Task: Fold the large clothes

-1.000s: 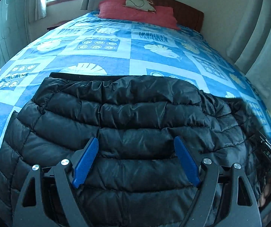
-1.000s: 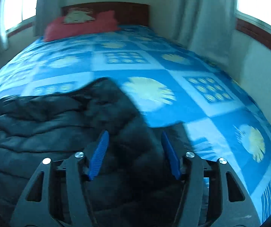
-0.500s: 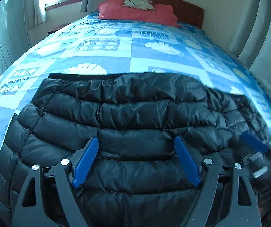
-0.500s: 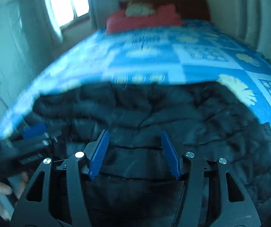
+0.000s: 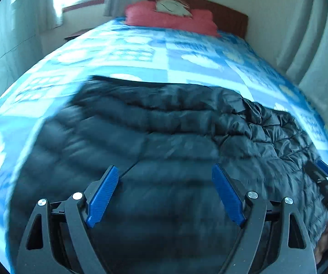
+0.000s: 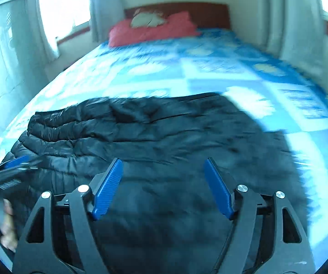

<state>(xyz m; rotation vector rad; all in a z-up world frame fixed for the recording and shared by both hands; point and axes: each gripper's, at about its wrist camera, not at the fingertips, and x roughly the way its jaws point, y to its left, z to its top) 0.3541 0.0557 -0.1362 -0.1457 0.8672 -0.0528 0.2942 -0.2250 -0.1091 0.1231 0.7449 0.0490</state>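
A black quilted puffer jacket (image 5: 164,137) lies folded flat on the near end of a bed with a blue patterned cover (image 5: 186,52). It also shows in the right wrist view (image 6: 164,137). My left gripper (image 5: 165,175) is open and empty, hovering above the jacket's near part. My right gripper (image 6: 162,166) is open and empty too, above the jacket's right part. The right gripper's tip shows at the right edge of the left wrist view (image 5: 326,175). The left gripper shows at the left edge of the right wrist view (image 6: 10,169).
A red pillow (image 5: 170,20) with a pale cushion (image 5: 173,6) lies at the wooden headboard (image 5: 230,20). Curtains (image 5: 305,34) hang on the right wall, and a window (image 6: 63,2) is on the left. The bed cover (image 6: 209,68) stretches beyond the jacket.
Both grippers have lifted and pulled back a little; the views are blurred by motion. The right gripper has swung from looking left across the jacket to facing the headboard. Both stay open.
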